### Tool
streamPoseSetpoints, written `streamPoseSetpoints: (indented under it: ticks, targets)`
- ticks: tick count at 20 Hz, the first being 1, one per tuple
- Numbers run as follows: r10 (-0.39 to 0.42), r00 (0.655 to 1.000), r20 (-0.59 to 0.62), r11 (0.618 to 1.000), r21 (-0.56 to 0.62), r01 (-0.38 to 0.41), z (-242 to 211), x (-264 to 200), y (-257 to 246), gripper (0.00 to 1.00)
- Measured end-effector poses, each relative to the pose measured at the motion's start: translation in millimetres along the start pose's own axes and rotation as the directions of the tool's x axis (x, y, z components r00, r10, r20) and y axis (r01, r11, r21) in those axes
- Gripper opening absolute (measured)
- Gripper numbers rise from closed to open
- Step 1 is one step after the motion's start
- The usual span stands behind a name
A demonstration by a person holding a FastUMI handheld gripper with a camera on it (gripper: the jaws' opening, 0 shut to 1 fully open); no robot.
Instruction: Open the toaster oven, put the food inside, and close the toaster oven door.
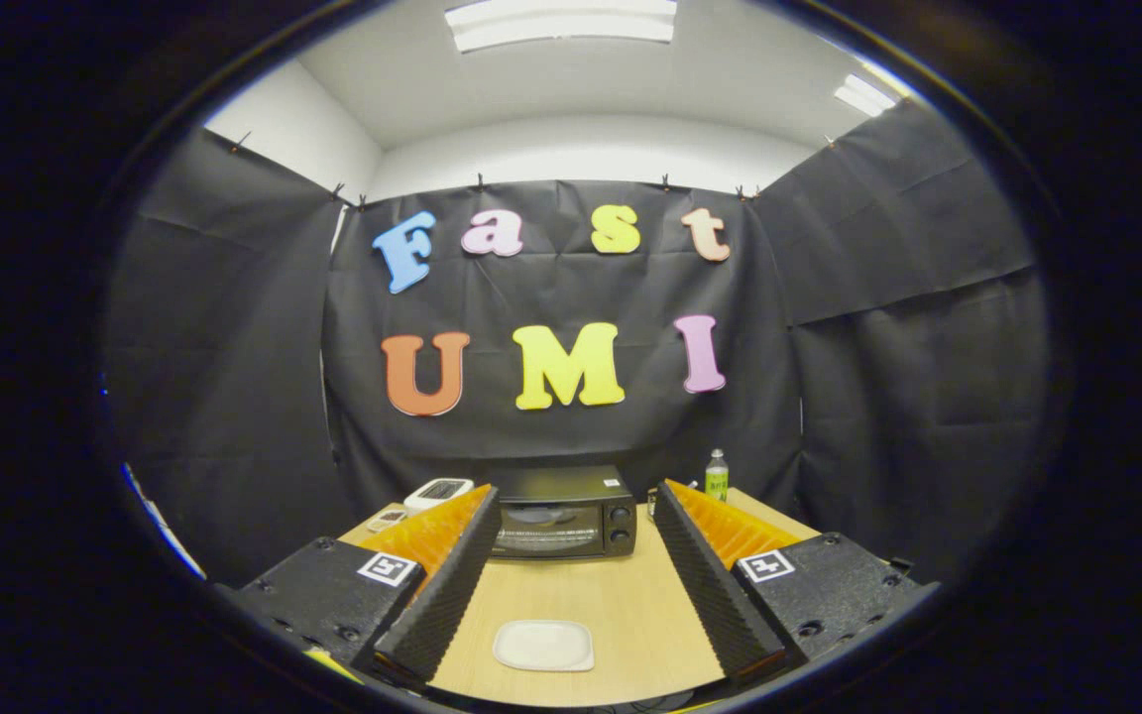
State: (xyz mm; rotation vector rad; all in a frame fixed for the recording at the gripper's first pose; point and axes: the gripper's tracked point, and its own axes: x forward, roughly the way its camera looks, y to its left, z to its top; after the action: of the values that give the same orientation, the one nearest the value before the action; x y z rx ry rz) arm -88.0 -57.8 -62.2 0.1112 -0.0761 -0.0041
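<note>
The claw [571,585] is held spread wide above the bench [630,605], nothing between its fingers. One toaster oven [563,513] is seen at the far end of the bench, beyond the fingertips, its door shut and upright; a rack and something pale and round are made out dimly behind the glass, but whether that is food cannot be told. One white plate [543,645] lies on the bench between the fingers, near their bases, and no food is seen on it.

Step in hand: not settled. A shut door and a bare plate fit either food already placed inside and the door closed again, or food yet to be brought. No move is therefore prescribed.

Count: one oven, two knobs on its right panel; one plate; one green-labelled bottle [717,476] right of the oven; one white device [438,492] left of it; a small card [388,519] beside that.
</note>
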Motion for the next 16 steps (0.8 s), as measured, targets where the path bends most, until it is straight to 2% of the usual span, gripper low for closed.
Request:
streamPoseSetpoints:
  ticks: [16]
  targets:
    - [0.033,0.999,0.011,0.999,0.009,-0.033,-2.2,-5.9,0.5,1.0]
